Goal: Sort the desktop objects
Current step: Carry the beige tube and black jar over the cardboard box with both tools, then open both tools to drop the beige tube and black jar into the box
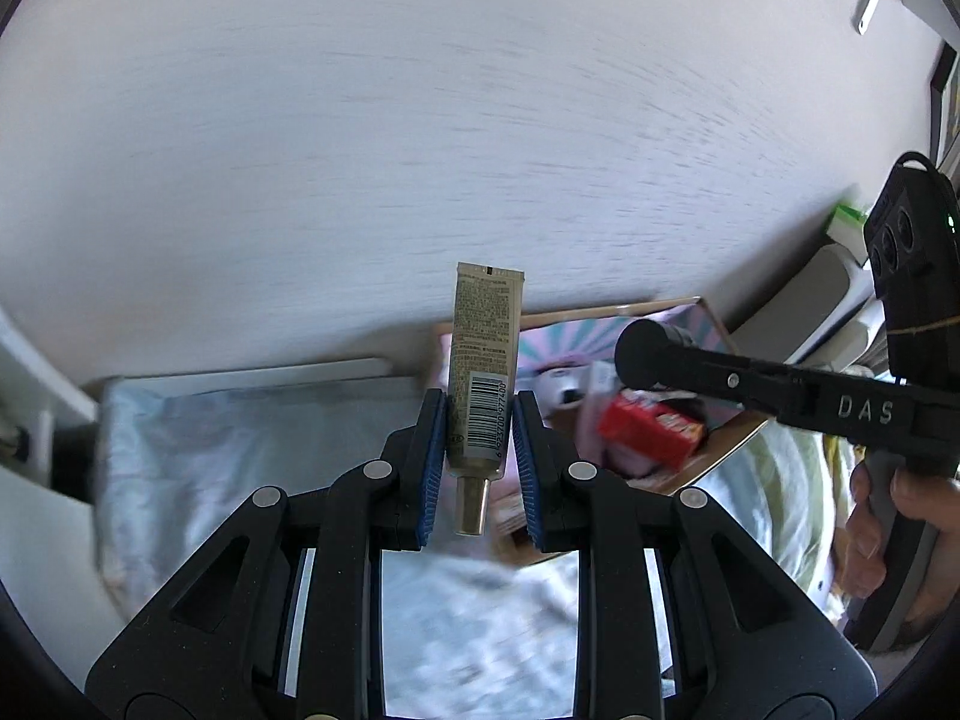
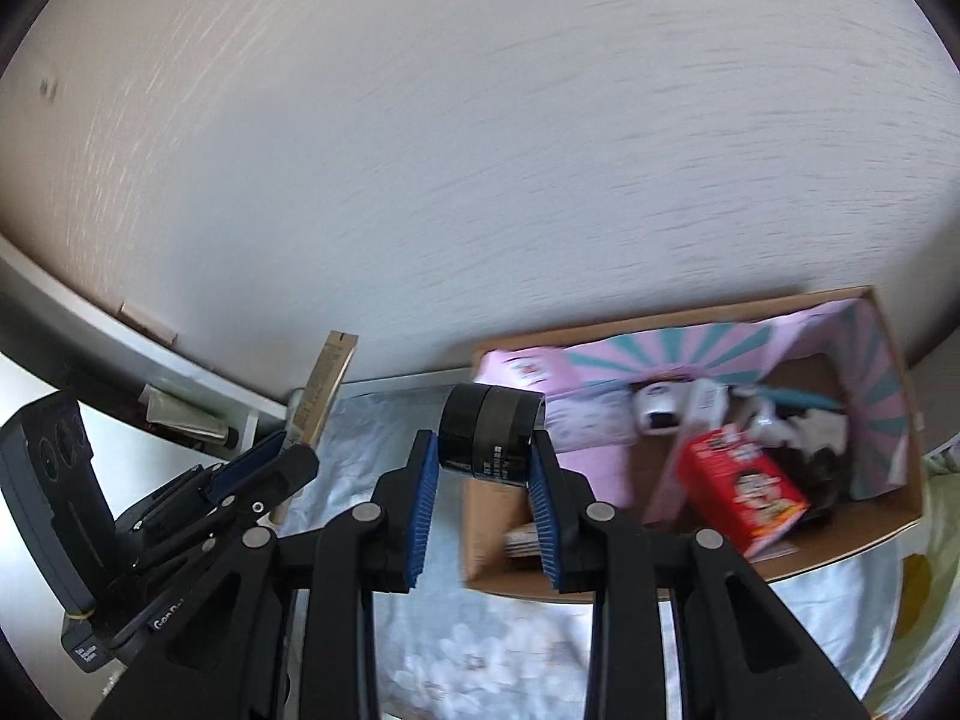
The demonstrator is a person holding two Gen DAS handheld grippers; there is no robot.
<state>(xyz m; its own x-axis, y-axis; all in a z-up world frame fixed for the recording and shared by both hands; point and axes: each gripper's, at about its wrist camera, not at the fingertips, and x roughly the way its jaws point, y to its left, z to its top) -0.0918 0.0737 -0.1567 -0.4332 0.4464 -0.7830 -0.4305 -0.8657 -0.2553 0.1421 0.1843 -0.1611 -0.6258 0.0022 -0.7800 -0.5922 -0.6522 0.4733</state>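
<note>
- A pale, finely textured wall [image 1: 420, 120] fills the upper part of both views.
- A light blue floral cloth [image 2: 480, 660] covers the surface below, reaching the wall's foot.
- A white ledge [image 1: 270, 369] runs along the cloth's far edge.
- A white shelf unit [image 2: 180, 372] stands at the cloth's left edge.
- A green-and-yellow striped fabric [image 1: 780, 480] lies at its right edge.
- A white bracket [image 1: 870, 0] sits high on the wall, far right.

Both cameras look forward along their fingers, held close above the bed, facing the pale wall [image 1: 420, 120]. Both views share the cardboard box [image 2: 900, 516], which lies nearer the right camera.
</note>
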